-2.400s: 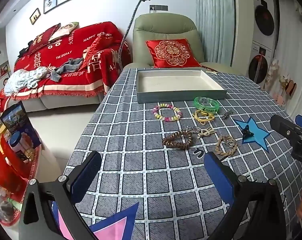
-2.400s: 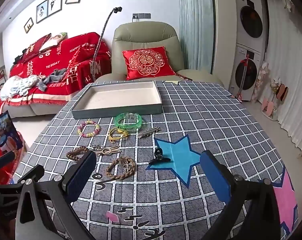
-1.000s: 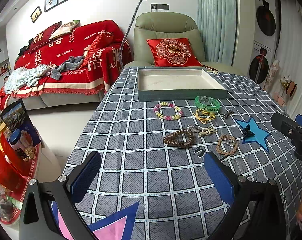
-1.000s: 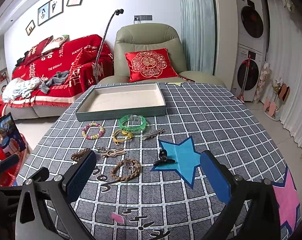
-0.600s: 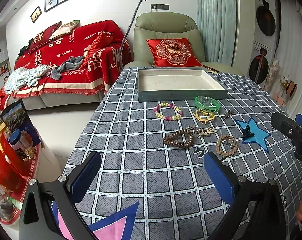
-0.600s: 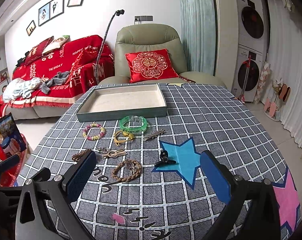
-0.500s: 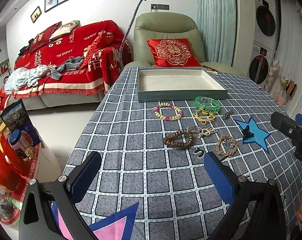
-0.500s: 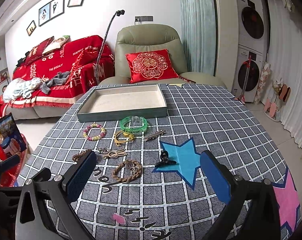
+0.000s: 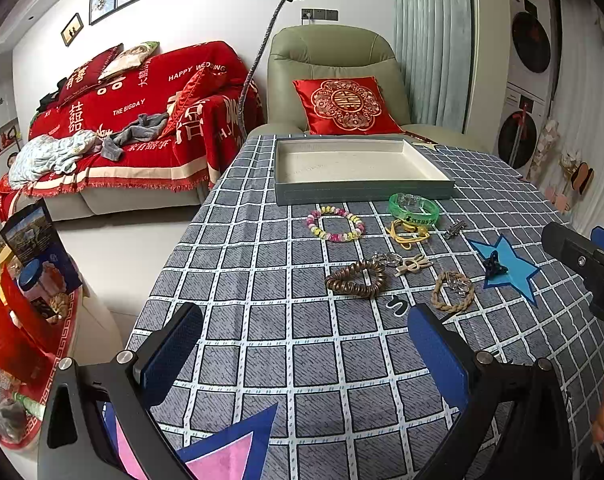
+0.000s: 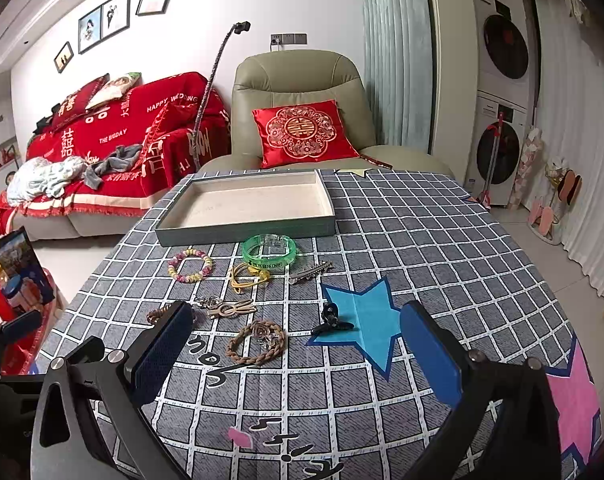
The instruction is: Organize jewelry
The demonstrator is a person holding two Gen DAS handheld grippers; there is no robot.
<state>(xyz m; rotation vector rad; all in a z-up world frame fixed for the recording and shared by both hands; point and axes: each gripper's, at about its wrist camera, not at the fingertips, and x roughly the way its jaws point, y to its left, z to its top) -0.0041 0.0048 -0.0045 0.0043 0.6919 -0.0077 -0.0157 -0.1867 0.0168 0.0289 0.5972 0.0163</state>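
Observation:
A grey tray (image 9: pixel 361 192) (image 10: pixel 246 233) with a pale, empty floor sits at the table's far side. Before it lie a green bangle (image 9: pixel 413 204) (image 10: pixel 269 251), a pastel bead bracelet (image 9: pixel 335 224) (image 10: pixel 190 266), a yellow cord (image 9: pixel 406 233) (image 10: pixel 248 274), a silver clip (image 9: pixel 454 229) (image 10: pixel 310 272), a brown coil tie (image 9: pixel 355 279), a keyring charm (image 9: pixel 405 262) (image 10: pixel 226 307), a braided bracelet (image 9: pixel 453 291) (image 10: pixel 257 341) and a black claw clip (image 9: pixel 494 265) (image 10: pixel 333 320). My left gripper (image 9: pixel 305 354) and right gripper (image 10: pixel 290 354) are open and empty, hovering short of the jewelry.
The table wears a grey checked cloth (image 9: pixel 270 312) with blue and pink stars. A green armchair with a red cushion (image 9: pixel 343 106) stands behind it, a red-covered sofa (image 9: pixel 122 128) at left. A red shelf with boxes (image 9: pixel 30 272) is by the table's left edge.
The right gripper has crept forward toward the jewelry, so the items look slightly nearer. The left gripper has hardly moved. Nothing was picked up.

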